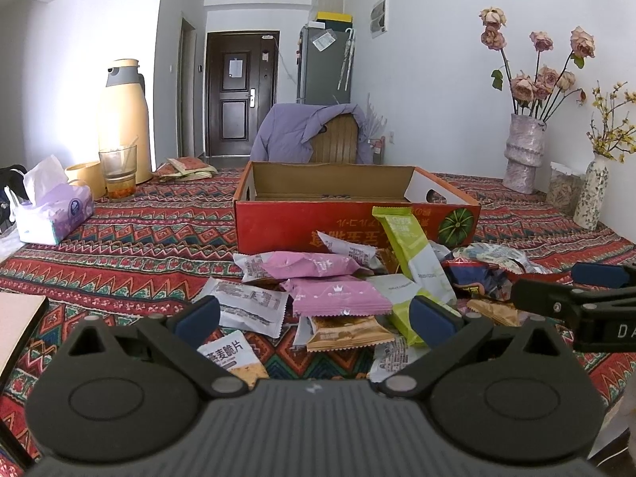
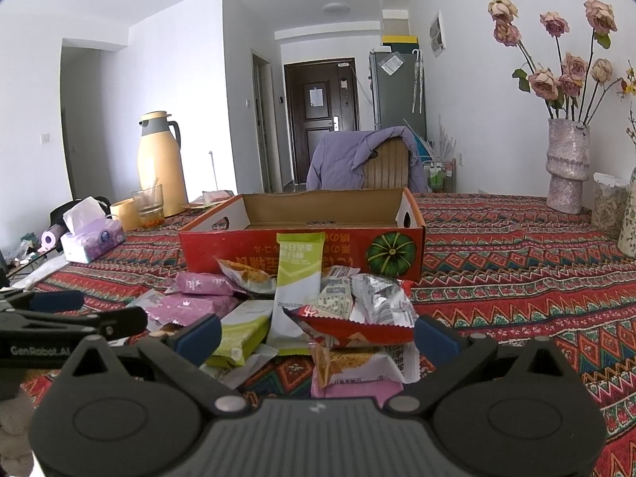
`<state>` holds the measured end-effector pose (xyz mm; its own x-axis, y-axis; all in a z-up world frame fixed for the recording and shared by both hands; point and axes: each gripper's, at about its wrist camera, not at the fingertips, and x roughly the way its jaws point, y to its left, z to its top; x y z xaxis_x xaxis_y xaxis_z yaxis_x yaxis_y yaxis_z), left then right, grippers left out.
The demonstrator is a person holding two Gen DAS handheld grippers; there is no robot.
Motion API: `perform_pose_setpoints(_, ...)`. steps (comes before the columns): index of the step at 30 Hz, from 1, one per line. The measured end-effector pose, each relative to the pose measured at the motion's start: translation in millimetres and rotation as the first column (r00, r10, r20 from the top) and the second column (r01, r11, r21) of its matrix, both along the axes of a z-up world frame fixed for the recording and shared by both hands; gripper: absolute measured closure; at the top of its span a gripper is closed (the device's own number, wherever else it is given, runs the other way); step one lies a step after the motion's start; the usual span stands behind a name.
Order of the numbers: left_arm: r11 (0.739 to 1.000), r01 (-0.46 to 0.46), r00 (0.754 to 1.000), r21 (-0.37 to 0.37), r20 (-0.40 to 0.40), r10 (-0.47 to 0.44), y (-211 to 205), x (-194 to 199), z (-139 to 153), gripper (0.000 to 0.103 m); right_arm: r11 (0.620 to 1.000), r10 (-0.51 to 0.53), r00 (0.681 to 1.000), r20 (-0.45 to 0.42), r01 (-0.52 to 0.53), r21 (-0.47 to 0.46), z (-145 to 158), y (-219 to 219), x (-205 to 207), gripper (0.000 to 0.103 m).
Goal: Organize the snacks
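Two blue-padded fingers of the left claw (image 1: 316, 318) stand wide apart in the left wrist view, holding nothing, poised over a heap of snack packets on the patterned worktop (image 1: 139, 238). Between them lie two pink packets (image 1: 338, 298), one at 12 o'clock behind the other, a tan packet (image 1: 349, 332) just below, and a white printed packet (image 1: 250, 304) beside the left finger. A green-and-white bar (image 1: 409, 246) leans tilted against the front wall of the red cardboard box (image 1: 286, 226), which sits at 12 o'clock beyond the heap, its inside apparently empty. At 3 o'clock the right claw (image 1: 572, 286) reaches in from the edge. At 9 o'clock stand a tissue pack (image 1: 55, 214), a glass (image 1: 118, 173) and a yellow flask (image 1: 125, 119); two vases with flowers sit at 2 o'clock. From the right wrist view, the right claw (image 2: 318, 336) also gapes wide and grips nothing; a red packet (image 2: 357, 330) and a silver packet (image 2: 377, 298) lie between its fingers, touching each other. The same green-and-white bar stands upright against the box at 12 o'clock, a lime packet (image 2: 238, 338) beside the left finger. The left claw shows at 9 o'clock, partly covering the pink packets.
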<state>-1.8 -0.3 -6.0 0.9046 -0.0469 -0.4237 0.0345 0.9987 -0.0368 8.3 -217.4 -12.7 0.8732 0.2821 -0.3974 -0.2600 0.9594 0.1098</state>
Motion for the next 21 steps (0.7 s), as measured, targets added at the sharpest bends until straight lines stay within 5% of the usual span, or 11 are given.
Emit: perform_pose_setpoints(21, 1.0, 0.001, 1.0, -0.003, -0.002, -0.001, 0.1, 0.3, -1.6, 0.0, 1.0, -0.014, 1.0, -0.003, 0.014, -0.002, -4.1, -3.4, 1.6, 0.0)
